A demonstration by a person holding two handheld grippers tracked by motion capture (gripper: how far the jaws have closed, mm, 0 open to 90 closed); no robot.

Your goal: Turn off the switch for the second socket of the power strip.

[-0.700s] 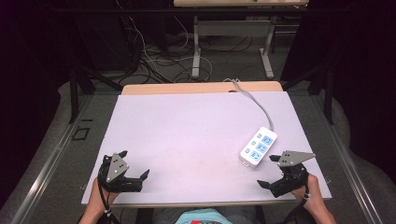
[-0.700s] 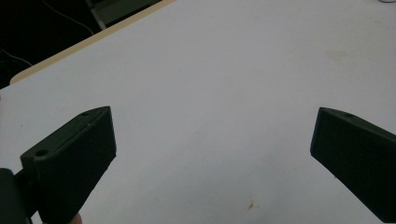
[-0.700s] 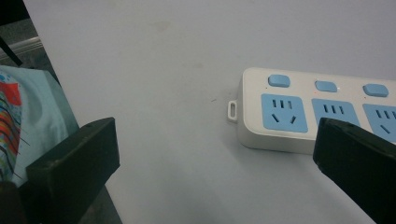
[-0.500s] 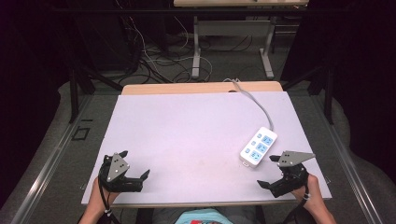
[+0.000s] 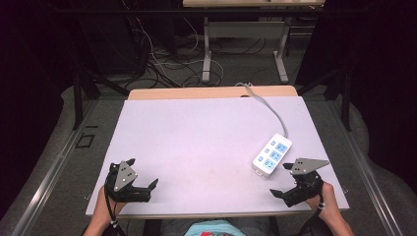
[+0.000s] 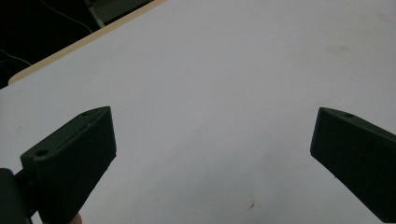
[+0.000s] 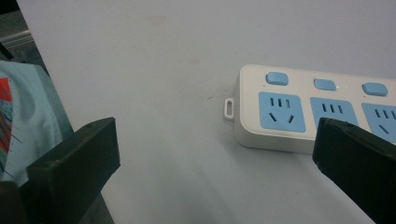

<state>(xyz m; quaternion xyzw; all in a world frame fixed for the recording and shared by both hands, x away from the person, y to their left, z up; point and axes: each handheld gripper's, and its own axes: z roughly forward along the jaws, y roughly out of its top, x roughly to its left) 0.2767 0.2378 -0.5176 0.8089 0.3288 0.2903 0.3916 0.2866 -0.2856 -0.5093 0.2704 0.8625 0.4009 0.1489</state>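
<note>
Near the right edge of the table (image 5: 196, 128), toward its near corner, lay the power strip (image 5: 272, 155), a white block with rounded corners, three pale blue sockets in a row and a small blue switch beside each. A little hanging tab stuck out from its near end, and its grey cord (image 5: 268, 109) ran off to the far edge. You held your right gripper (image 5: 287, 179) just beside that near end, close to the near right corner, jaws spread wide with nothing between them; one jaw sat in front of the strip without touching it. Your left gripper (image 5: 142, 174) rested at the near left corner, jaws equally wide apart and empty over bare tabletop.
</note>
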